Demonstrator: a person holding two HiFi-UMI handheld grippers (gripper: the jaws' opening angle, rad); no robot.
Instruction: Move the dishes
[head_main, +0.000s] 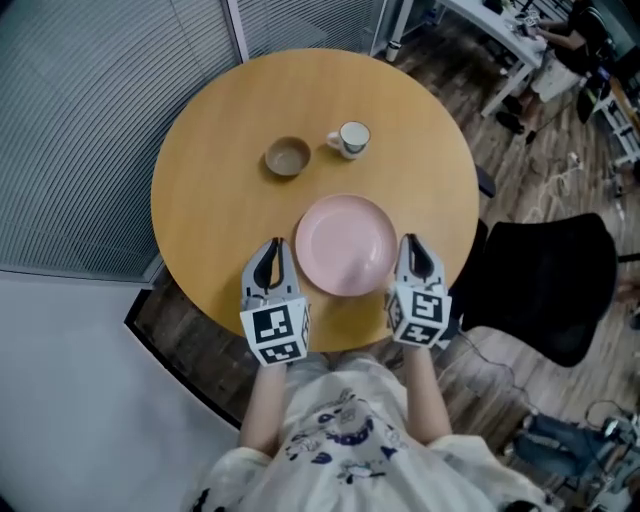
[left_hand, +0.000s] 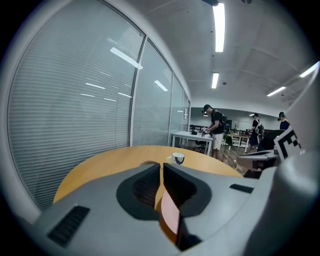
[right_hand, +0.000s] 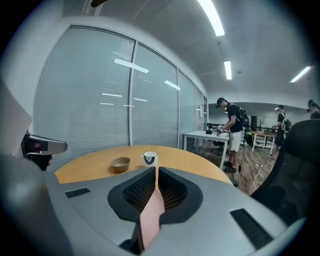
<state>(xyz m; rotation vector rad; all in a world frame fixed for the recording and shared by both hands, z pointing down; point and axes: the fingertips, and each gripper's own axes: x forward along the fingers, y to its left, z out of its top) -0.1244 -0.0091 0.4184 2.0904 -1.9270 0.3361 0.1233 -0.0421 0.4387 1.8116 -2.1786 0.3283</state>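
Status: both claws are at the near edge of the table (head_main: 215, 200), one on each side of the pink plate (head_main: 347, 245). The left gripper (head_main: 270, 250) is clenched, jaw tips pressed together with nothing between them. It's just beside the plate's left rim; I can't tell if it touches. The right gripper (head_main: 413, 245) is the same: clenched, empty, just beside the right rim. The pink I see below the jaw line in both gripper views is the plate beyond, not a grasp. The plate lies flat close to the near edge. Farther in, toward the table's middle, are the brown bowl (head_main: 287, 157) and, just to its right, the white cup (head_main: 351, 138). They're near each other but apart, both upright. My read: no dish is held or lifted, so all three are left to move. I'm at the approach to the plate, and the jaws need to open before any pickup.
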